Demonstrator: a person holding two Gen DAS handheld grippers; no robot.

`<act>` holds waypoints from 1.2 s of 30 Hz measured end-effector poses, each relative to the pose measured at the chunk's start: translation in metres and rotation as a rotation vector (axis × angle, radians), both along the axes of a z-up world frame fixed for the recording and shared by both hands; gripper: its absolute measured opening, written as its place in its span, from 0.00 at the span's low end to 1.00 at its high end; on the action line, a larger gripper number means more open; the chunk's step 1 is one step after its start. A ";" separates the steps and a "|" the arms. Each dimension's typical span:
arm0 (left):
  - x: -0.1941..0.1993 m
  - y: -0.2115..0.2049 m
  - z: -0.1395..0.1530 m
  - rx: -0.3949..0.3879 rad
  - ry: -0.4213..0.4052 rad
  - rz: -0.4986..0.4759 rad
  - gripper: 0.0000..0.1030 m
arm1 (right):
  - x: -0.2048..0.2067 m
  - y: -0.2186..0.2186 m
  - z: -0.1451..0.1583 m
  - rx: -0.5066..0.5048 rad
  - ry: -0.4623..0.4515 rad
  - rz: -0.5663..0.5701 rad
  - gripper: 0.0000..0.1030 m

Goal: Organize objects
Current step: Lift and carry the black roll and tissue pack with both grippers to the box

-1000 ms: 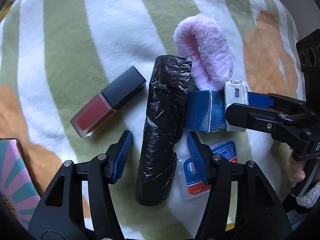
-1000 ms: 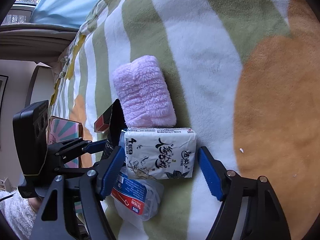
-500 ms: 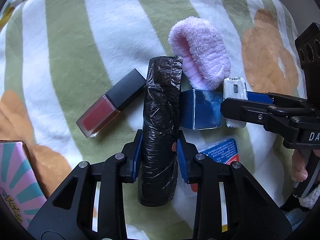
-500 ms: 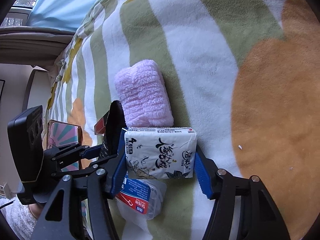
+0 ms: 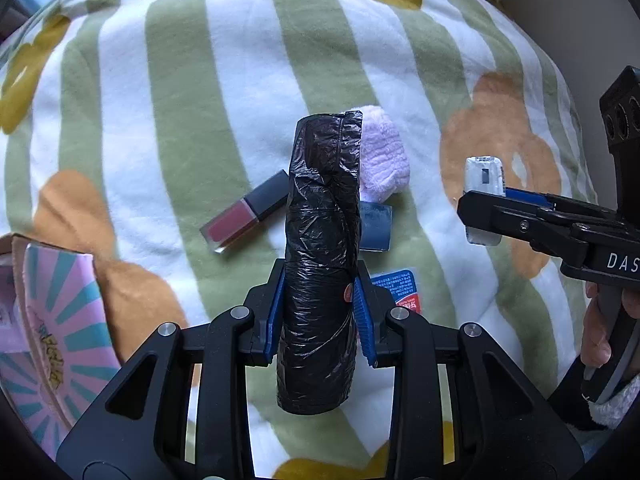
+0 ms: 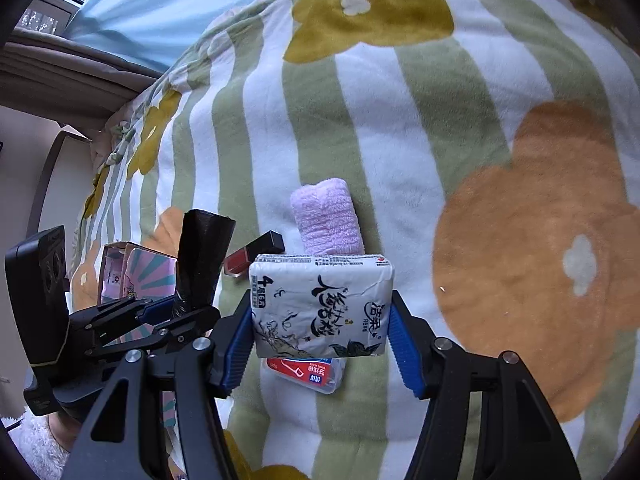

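Spread across the bed, a fleecy blanket (image 5: 224,92) in green and white stripes with orange and mustard flowers carries everything. Nearest me, the left gripper (image 5: 319,312) has its blue pads clamped tight on a roll of black bin bags (image 5: 320,264), which it holds clear of the blanket. Beside it, the right gripper (image 6: 320,332) grips a white tissue pack (image 6: 320,308) by its two short ends, also off the cloth. Directly under that pack lies a small clear box of floss picks (image 6: 308,374) with a red and blue label. Just past the tissue pack, a dark blue carton (image 5: 375,226) lies flat, partly hidden behind the bag roll. A red lip tint with a black cap (image 5: 246,212) rests further to the pack's left. Beyond the pack, a folded pink fluffy headband (image 6: 326,218) sits on a green stripe. Far off to the pack's left, a pink box with teal rays (image 5: 52,320) lies at the blanket's edge.
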State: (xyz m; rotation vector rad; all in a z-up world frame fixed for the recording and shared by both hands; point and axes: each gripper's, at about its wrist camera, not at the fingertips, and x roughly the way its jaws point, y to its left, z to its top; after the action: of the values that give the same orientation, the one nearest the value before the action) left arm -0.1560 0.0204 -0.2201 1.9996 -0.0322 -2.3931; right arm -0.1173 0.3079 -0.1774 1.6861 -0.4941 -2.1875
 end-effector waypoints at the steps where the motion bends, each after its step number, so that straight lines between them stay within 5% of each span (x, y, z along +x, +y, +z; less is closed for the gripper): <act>1: 0.000 -0.005 0.012 0.003 0.010 0.009 0.27 | 0.002 -0.002 0.009 0.019 0.010 0.005 0.56; 15: 0.065 0.011 0.114 -0.032 0.167 0.159 0.27 | 0.056 -0.060 0.108 0.277 0.130 0.082 0.56; 36: 0.166 -0.039 0.187 -0.025 0.275 0.271 0.27 | 0.100 -0.166 0.148 0.270 0.200 0.209 0.56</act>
State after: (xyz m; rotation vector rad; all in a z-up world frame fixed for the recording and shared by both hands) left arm 0.0098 -0.0182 -0.0335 1.5320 0.1984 -2.4458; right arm -0.0173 0.1416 -0.0296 1.5394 0.0310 -2.3113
